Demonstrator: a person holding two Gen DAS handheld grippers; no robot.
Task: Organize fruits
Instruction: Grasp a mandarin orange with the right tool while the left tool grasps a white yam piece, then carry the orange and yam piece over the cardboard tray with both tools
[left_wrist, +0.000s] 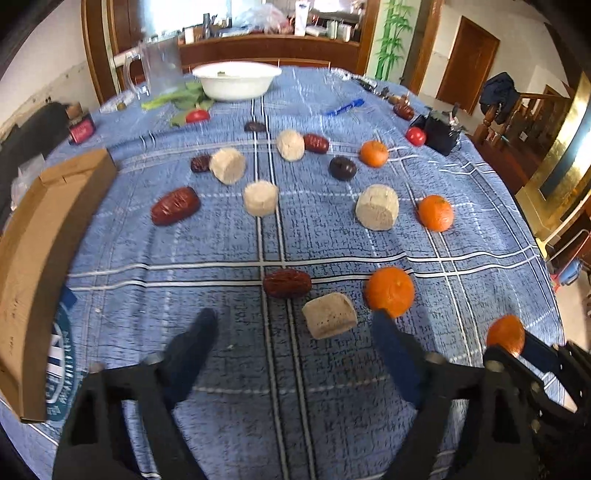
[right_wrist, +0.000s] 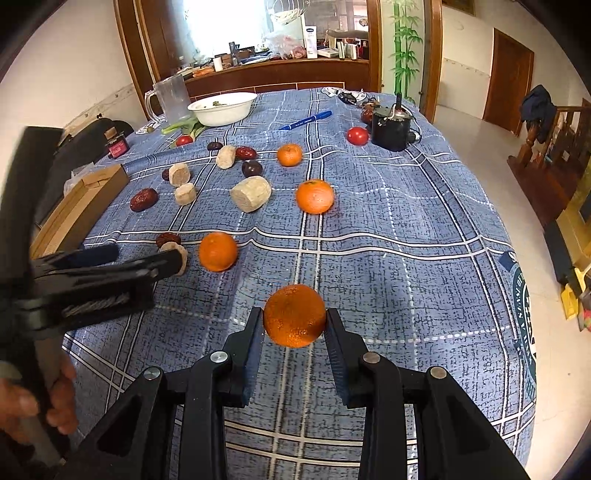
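My right gripper (right_wrist: 294, 320) is shut on an orange mandarin (right_wrist: 294, 316) and holds it over the blue checked tablecloth; it shows at the right edge of the left wrist view (left_wrist: 505, 334). My left gripper (left_wrist: 295, 325) is open and empty, low over the cloth, with a beige cake piece (left_wrist: 330, 315) between its fingertips and a mandarin (left_wrist: 389, 291) by the right finger. A red date (left_wrist: 287, 283) lies just beyond. More mandarins (right_wrist: 314, 196), dates (left_wrist: 175, 205), dark plums (left_wrist: 342, 168) and beige cakes (left_wrist: 377, 207) are scattered across the middle of the table.
A cardboard box (left_wrist: 44, 236) lies along the left table edge. A white bowl (left_wrist: 236, 79), a clear jug (left_wrist: 162, 68) and greens stand at the far side. Two tomatoes (right_wrist: 357, 135), a blue pen (right_wrist: 306, 120) and a black motor (right_wrist: 391, 127) sit far right.
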